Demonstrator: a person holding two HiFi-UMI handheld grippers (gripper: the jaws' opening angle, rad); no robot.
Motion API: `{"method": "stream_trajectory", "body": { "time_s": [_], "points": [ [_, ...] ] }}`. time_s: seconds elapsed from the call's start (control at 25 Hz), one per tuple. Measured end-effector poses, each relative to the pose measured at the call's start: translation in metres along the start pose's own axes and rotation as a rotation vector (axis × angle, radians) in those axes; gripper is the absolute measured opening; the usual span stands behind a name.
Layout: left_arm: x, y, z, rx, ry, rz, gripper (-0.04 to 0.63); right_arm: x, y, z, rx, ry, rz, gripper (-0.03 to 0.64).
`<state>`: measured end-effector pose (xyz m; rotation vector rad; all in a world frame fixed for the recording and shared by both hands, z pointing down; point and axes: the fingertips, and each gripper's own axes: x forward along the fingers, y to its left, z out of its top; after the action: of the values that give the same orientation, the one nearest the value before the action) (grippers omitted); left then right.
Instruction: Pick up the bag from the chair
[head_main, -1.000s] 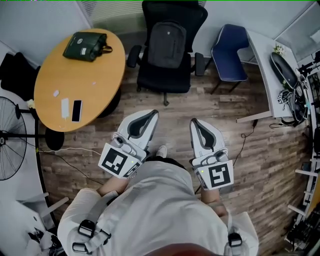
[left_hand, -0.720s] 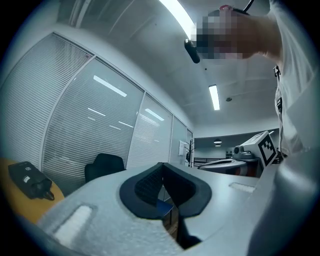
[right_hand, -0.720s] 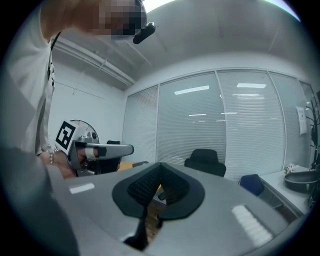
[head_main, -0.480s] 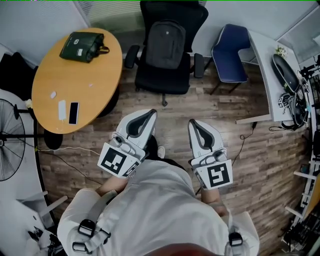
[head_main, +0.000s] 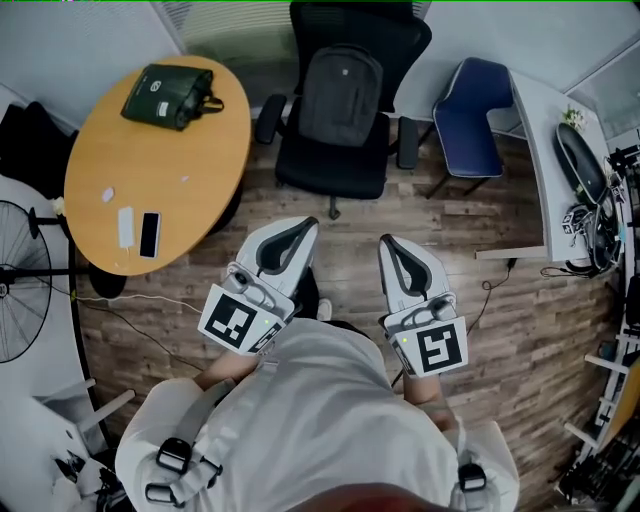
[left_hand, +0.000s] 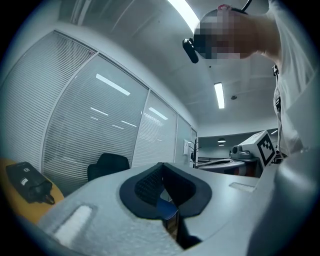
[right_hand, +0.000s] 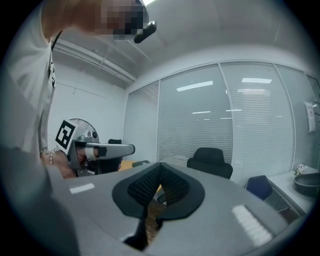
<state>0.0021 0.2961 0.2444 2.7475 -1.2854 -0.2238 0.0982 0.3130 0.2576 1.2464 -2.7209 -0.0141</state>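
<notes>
1. Nearest to the person, the left hand-held gripper (head_main: 306, 226) and the right hand-held gripper (head_main: 387, 243) are side by side, well short of the black office chair (head_main: 333, 165). Both point toward it. Each one is clenched, pad against pad, with nothing between.

2. Compared with one second ago, both grippers have come a little nearer to the chair, as the person walks forward. The chair now looks slightly bigger in the head view, and the strip of wooden floor (head_main: 350, 225) in front of the chair is a little shorter. The jaws did not change in this time.

3. The backpack (head_main: 342, 92) is grey. It stands upright on the seat of the chair and leans on the backrest, and nothing has touched it yet.

4. To the left of the chair is the round tabletop (head_main: 190, 170). It carries a green pouch (head_main: 170, 93), which I judge is not the bag of the task. To the right of the chair stands a blue chair (head_main: 468, 112).

5. My judgement is that the task is only at the approach. The grippers must still cross the floor and open before any grasp of the backpack is possible.
</notes>
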Motion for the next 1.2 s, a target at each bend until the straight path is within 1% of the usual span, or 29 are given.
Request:
{"method": "stream_trajectory", "body": {
  "time_s": [0.2,0.4,0.8,1.2],
  "points": [
    [0.018,0.037,-0.001,-0.003,0.003,0.006,0.003,0.040,-0.013,0.001,-0.002,0.009,0.003,0.004],
    [0.044,0.077,0.003,-0.008,0.004,-0.007,0.003,0.083,-0.029,0.006,-0.008,0.017,0.001,0.004],
    [0.091,0.154,0.016,0.007,0.006,-0.027,0.005,0.166,-0.061,0.021,-0.017,0.007,-0.021,0.003],
    [0.117,0.223,0.019,0.013,0.008,-0.018,0.005,0.237,-0.084,0.023,-0.021,0.008,-0.046,0.003]
  ]
}}
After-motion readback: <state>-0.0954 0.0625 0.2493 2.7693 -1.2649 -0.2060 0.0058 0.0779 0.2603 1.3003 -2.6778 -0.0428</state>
